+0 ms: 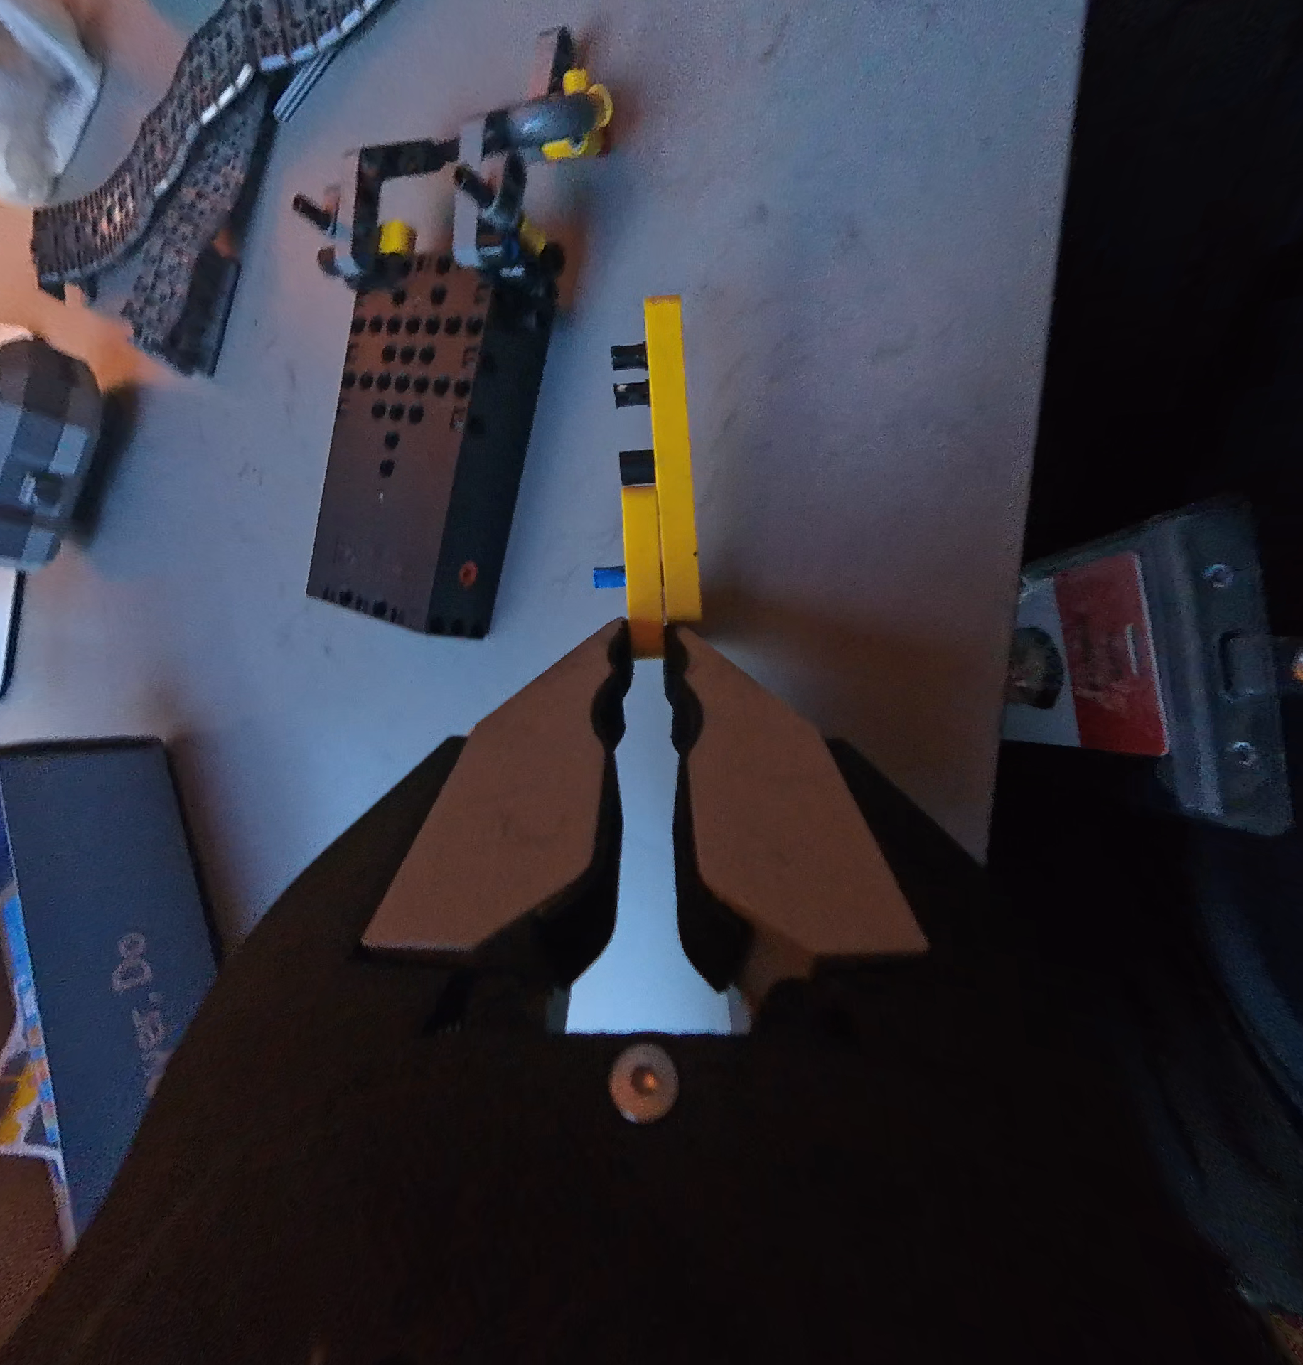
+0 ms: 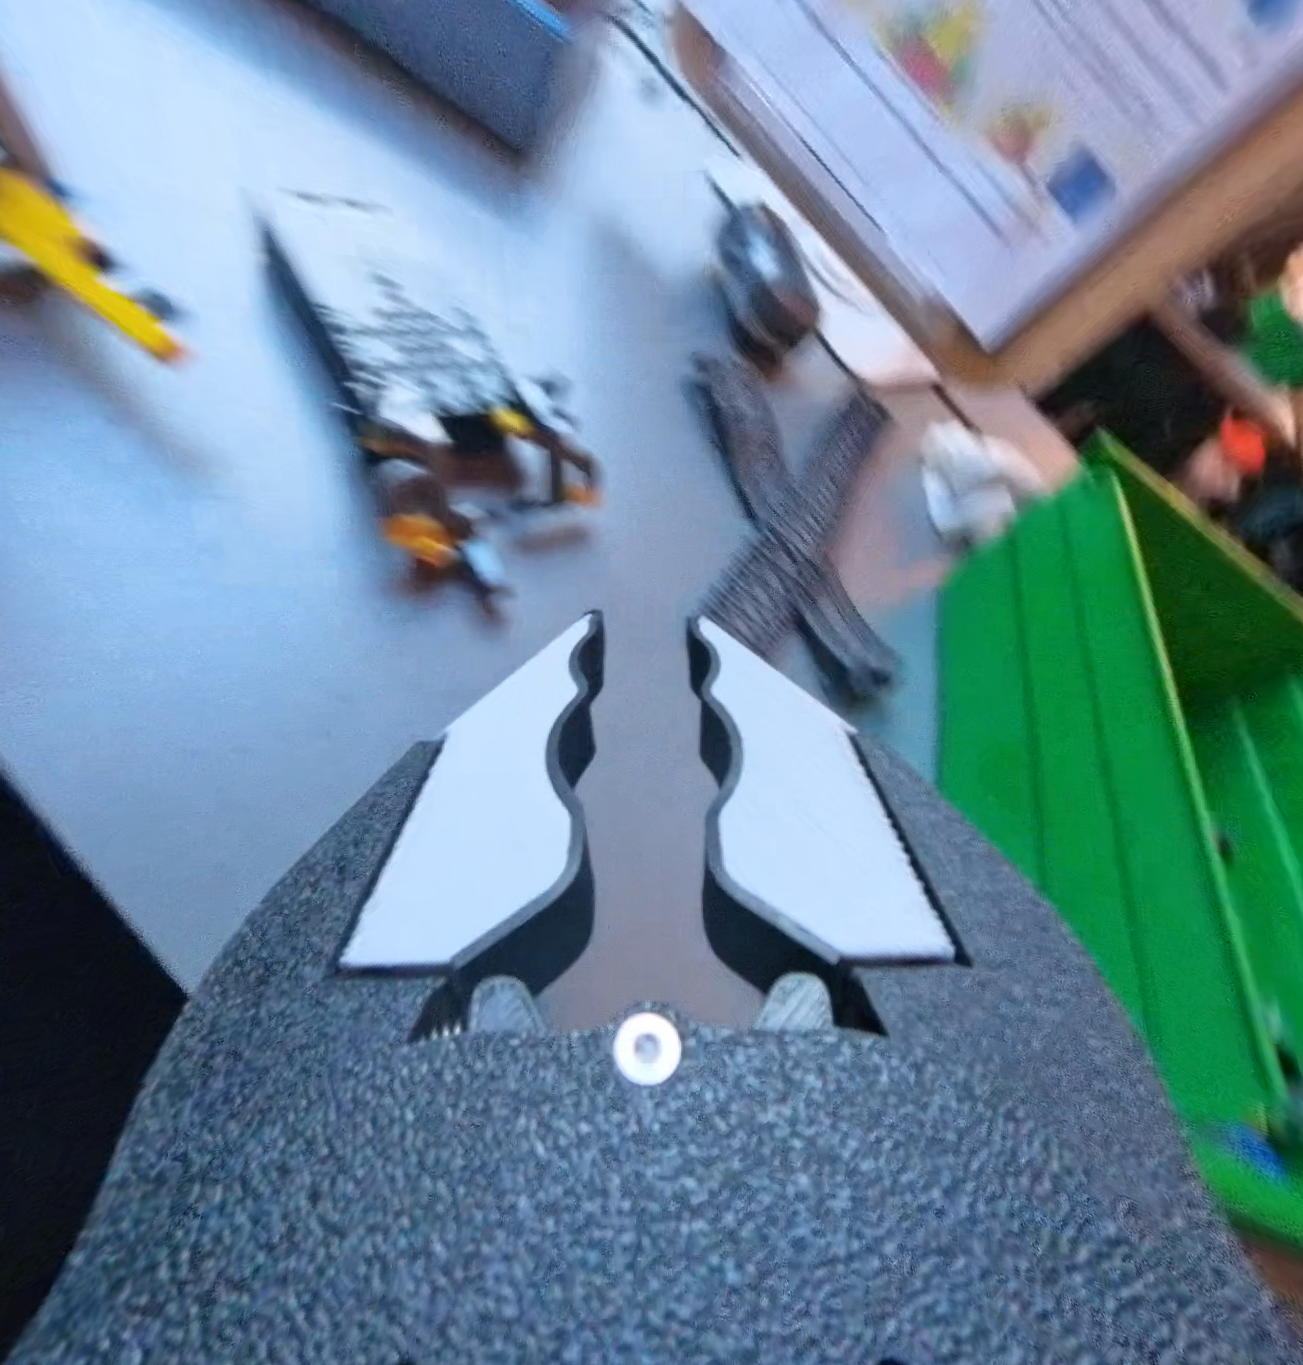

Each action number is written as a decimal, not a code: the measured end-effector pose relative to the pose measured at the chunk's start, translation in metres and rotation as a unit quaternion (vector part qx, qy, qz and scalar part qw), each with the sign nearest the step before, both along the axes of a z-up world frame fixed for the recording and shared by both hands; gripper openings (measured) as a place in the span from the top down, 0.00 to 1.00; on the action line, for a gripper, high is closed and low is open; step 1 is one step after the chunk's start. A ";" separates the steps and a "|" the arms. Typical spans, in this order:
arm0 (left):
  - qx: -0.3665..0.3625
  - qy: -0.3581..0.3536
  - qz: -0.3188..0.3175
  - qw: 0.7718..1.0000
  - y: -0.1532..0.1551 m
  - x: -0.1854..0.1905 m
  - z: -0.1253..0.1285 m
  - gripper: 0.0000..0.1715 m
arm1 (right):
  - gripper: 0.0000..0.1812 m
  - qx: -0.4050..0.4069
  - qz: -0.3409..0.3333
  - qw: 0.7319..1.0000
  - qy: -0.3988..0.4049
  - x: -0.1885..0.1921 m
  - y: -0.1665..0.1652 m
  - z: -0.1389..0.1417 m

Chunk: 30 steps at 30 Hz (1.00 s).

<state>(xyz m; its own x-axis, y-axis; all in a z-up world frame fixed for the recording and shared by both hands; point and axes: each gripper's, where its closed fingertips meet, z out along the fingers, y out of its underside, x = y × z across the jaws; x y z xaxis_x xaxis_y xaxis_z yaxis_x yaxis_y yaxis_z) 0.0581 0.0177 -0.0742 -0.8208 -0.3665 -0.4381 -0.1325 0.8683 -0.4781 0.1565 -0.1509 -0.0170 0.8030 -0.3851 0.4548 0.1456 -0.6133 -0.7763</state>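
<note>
Yellow, stiff, light-looking toy-brick beams [image 1: 667,473] sit pinched by their near end in the left gripper [image 1: 648,639], while the right gripper [image 2: 644,635] hangs released above the table [image 2: 153,591].

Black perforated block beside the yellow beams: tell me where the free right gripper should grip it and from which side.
Grip the black perforated block across its two long side walls, near the middle, coming from above. It lies flat on the white table; the far end is cluttered with the pin-and-wheel assembly. The right gripper is open and empty; the left gripper holds the yellow beams.
</note>
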 end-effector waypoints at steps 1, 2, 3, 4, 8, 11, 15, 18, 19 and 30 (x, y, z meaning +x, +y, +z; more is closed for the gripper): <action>-0.005 -0.002 0.010 1.000 0.004 0.000 0.000 0.97 | 0.85 0.010 -0.046 0.999 0.024 0.016 -0.023 0.000; -0.010 -0.004 0.021 1.000 0.007 0.001 0.000 0.97 | 0.84 0.016 -0.088 0.995 0.047 0.030 -0.044 -0.002; -0.017 -0.003 0.032 0.999 0.009 0.001 0.000 0.97 | 0.79 0.014 -0.117 0.990 0.072 0.040 -0.060 -0.007; -0.024 0.000 0.042 0.999 0.010 0.001 0.000 0.97 | 0.76 0.006 -0.134 0.986 0.099 0.047 -0.070 -0.015; 0.014 -0.045 0.077 0.996 0.017 0.011 0.001 0.97 | 0.72 -0.037 -0.169 0.966 0.193 0.059 -0.081 -0.052; 0.058 -0.094 0.070 0.991 0.014 0.013 0.004 0.97 | 0.92 -0.027 -0.150 0.961 0.232 0.056 -0.070 -0.062; 0.085 -0.126 0.060 0.987 0.006 0.011 0.002 0.97 | 0.92 -0.035 -0.141 0.963 0.227 0.052 -0.066 -0.062; 0.078 -0.127 0.055 0.987 0.000 0.008 0.002 0.97 | 0.92 -0.035 -0.140 0.968 0.205 0.044 -0.063 -0.058; 0.075 -0.125 0.055 0.988 -0.001 0.007 0.002 0.97 | 0.92 -0.027 -0.132 0.971 0.200 0.038 -0.060 -0.054; 0.003 -0.094 0.077 0.993 0.002 -0.015 0.010 0.87 | 0.93 0.029 0.087 0.977 0.193 -0.091 0.037 -0.008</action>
